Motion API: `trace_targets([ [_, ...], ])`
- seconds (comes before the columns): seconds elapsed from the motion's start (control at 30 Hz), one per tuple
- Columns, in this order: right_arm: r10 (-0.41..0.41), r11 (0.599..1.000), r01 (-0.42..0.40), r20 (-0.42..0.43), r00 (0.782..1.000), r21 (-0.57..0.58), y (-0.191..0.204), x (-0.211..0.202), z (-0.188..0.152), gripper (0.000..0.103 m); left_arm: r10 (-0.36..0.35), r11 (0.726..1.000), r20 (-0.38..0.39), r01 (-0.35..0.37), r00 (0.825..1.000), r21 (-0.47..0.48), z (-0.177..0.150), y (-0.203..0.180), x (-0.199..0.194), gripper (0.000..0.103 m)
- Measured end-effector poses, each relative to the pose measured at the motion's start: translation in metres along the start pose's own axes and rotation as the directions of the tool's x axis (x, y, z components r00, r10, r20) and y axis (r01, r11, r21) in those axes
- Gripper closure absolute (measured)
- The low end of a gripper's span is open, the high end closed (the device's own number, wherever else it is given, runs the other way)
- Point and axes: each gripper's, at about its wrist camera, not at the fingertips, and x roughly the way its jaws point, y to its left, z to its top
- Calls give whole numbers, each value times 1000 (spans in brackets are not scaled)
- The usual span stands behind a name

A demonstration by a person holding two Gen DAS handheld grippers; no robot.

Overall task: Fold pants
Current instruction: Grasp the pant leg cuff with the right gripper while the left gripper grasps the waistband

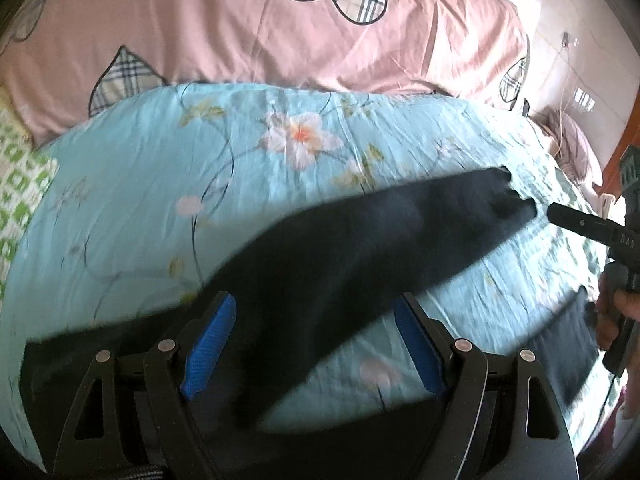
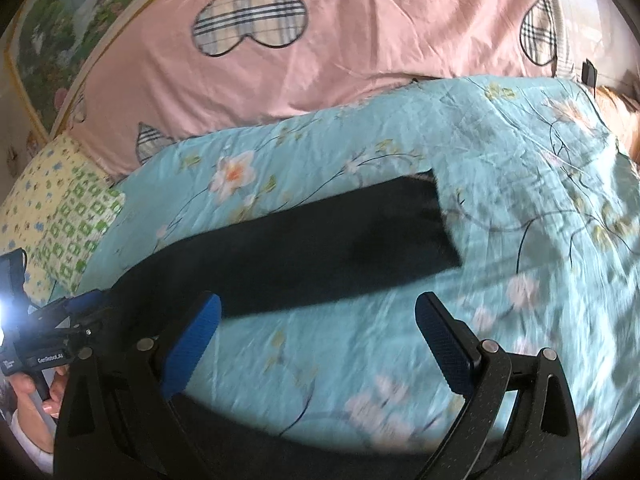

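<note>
1. Pants (image 2: 304,248): dark, lying on the teal floral quilt (image 2: 500,152). One leg runs diagonally up to a cuff at far right; the other end bunches near us at lower left. A second dark piece at right edge of L view, prob. the other leg, can't confirm.
2. L gripper (image 1: 316,344): fingers wide apart, blue pads (image 1: 210,344) either side of the dark cloth. Cloth passes between the pads, but nothing is pinched. Not holding.
3. R gripper (image 2: 324,344): also spread wide, over bare quilt just below the leg's lower edge. Empty.
4. From L view, R gripper's tip sits right at the cuff, touching or nearly, can't tell which.
5. Pink heart-print duvet (image 1: 280,40) behind the quilt, green-check pillow (image 2: 76,216) at left. Neither in the way.
6. Step, our read: early, garment laid out, no fold visible, both tools lining up for a grab.
7. Next calls for: L closes on the near fabric, R drops onto the cuff edge and closes, then carry one end over the other. Both frames blurred, so edges approx.
</note>
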Motion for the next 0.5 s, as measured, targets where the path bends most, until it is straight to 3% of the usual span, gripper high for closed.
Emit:
trace_targets([
  [0.3, -21, 999, 22, -17, 1000, 43, -41, 35, 49, 9, -76, 991, -73, 83, 994, 105, 52, -10, 58, 21],
  [0.5, -43, 998, 45, -63, 997, 35, -61, 64, 67, 15, -126, 979, -130, 145, 983, 142, 66, -14, 96, 21],
])
